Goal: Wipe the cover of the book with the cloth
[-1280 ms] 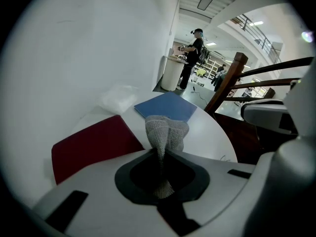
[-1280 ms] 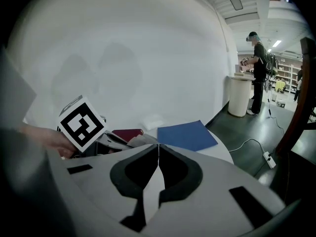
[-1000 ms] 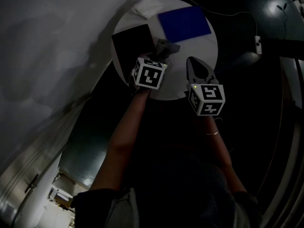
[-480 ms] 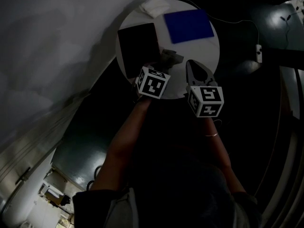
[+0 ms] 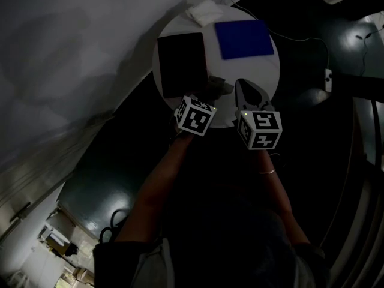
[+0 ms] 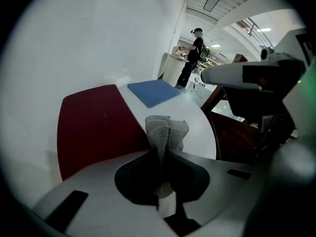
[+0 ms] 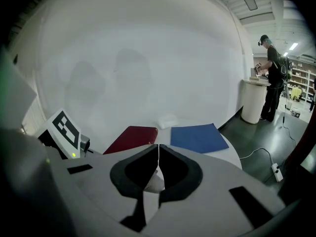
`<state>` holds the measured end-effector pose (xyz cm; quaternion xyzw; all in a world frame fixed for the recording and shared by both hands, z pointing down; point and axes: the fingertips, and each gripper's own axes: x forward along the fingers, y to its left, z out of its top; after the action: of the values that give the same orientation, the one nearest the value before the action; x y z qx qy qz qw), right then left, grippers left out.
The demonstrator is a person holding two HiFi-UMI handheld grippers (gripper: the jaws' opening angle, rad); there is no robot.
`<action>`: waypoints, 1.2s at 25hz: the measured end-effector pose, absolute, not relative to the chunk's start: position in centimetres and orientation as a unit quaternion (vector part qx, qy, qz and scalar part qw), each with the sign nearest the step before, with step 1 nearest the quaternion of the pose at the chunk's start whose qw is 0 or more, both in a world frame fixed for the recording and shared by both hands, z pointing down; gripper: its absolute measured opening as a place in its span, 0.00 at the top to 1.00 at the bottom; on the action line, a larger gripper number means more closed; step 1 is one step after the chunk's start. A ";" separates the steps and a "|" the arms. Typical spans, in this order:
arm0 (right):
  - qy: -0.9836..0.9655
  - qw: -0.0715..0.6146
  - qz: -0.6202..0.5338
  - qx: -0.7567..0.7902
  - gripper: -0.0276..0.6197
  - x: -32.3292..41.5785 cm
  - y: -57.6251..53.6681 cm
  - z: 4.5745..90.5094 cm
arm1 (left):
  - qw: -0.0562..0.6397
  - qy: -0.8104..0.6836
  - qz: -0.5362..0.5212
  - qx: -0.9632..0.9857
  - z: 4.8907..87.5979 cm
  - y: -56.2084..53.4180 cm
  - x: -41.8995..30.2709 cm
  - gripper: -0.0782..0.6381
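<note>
Left gripper (image 5: 210, 90) backed off red book's (image 5: 182, 63) near corner, jaws clamping cloth (image 5: 217, 86) just beside its right edge; right gripper (image 5: 245, 86) jaws closed, empty, over bare counter (image 5: 265, 72) farther right.

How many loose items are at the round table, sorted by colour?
Dark red: 1 (book)
Blue: 1 (flat book or folder)
Grey: 1 (cloth, gripped in left claw)
White: 1 (folded wad)
Total: 4
</note>
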<state>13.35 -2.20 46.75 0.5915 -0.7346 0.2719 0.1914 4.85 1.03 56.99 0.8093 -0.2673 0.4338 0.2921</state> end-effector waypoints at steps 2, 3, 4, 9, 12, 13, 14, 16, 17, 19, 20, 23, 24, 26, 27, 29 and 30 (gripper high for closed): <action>-0.739 0.191 0.270 0.587 0.91 13.0 -2.5 46.6 | 0.296 -0.270 0.434 0.807 56.8 1.5 4.4 0.84; -0.742 0.190 0.269 0.584 0.91 12.8 -2.6 46.5 | 0.297 -0.272 0.433 0.807 56.7 1.7 4.1 0.84; -0.744 0.190 0.267 0.582 0.91 12.6 -2.7 46.4 | 0.299 -0.274 0.431 0.806 56.5 1.9 3.8 0.84; -0.757 0.189 0.259 0.569 0.91 11.4 -3.1 45.7 | 0.310 -0.291 0.419 0.802 55.2 2.7 2.0 0.84; -0.765 0.187 0.252 0.563 0.91 10.8 -3.4 45.3 | 0.309 -0.309 0.409 0.801 54.5 2.2 0.9 0.84; -0.767 0.186 0.250 0.561 0.91 10.6 -3.6 45.3 | 0.308 -0.317 0.405 0.801 54.3 1.9 0.5 0.84; -0.770 0.184 0.248 0.559 0.91 10.3 -3.8 45.2 | 0.306 -0.326 0.400 0.800 54.0 1.5 0.1 0.84; -0.774 0.182 0.244 0.555 0.91 9.9 -4.0 44.9 | 0.302 -0.342 0.390 0.800 53.5 0.9 -0.7 0.84; -0.776 0.180 0.242 0.553 0.91 9.6 -4.1 44.6 | 0.302 -0.349 0.385 0.799 53.2 0.7 -1.1 0.84; -0.781 0.177 0.239 0.549 0.91 9.1 -4.3 44.1 | 0.302 -0.365 0.375 0.797 52.2 0.0 -1.9 0.84; -0.783 0.175 0.238 0.547 0.91 8.9 -4.4 43.8 | 0.302 -0.372 0.369 0.796 51.7 -0.4 -2.3 0.84; -0.790 0.170 0.233 0.541 0.91 8.5 -4.9 43.1 | 0.293 -0.396 0.355 0.795 50.8 -1.9 -3.2 0.84; -0.792 0.169 0.229 0.540 0.91 8.4 -5.1 42.9 | 0.286 -0.404 0.351 0.795 50.4 -2.4 -3.5 0.84; -0.796 0.166 0.222 0.539 0.91 8.3 -5.4 42.4 | 0.274 -0.416 0.344 0.796 49.6 -3.1 -3.9 0.84; -0.797 0.164 0.220 0.538 0.91 8.2 -5.6 42.1 | 0.268 -0.421 0.339 0.797 49.2 -3.5 -4.0 0.84; -0.799 0.160 0.216 0.538 0.91 8.2 -5.8 41.7 | 0.257 -0.430 0.326 0.801 48.3 -4.3 -4.0 0.84; -0.799 0.158 0.215 0.538 0.91 8.2 -5.9 41.5 | 0.253 -0.433 0.321 0.803 47.9 -4.6 -4.0 0.84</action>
<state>8.25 -5.94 41.53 0.5384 -0.7994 0.2150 0.1577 -4.01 -4.62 47.91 0.8030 -0.4335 0.3212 0.2533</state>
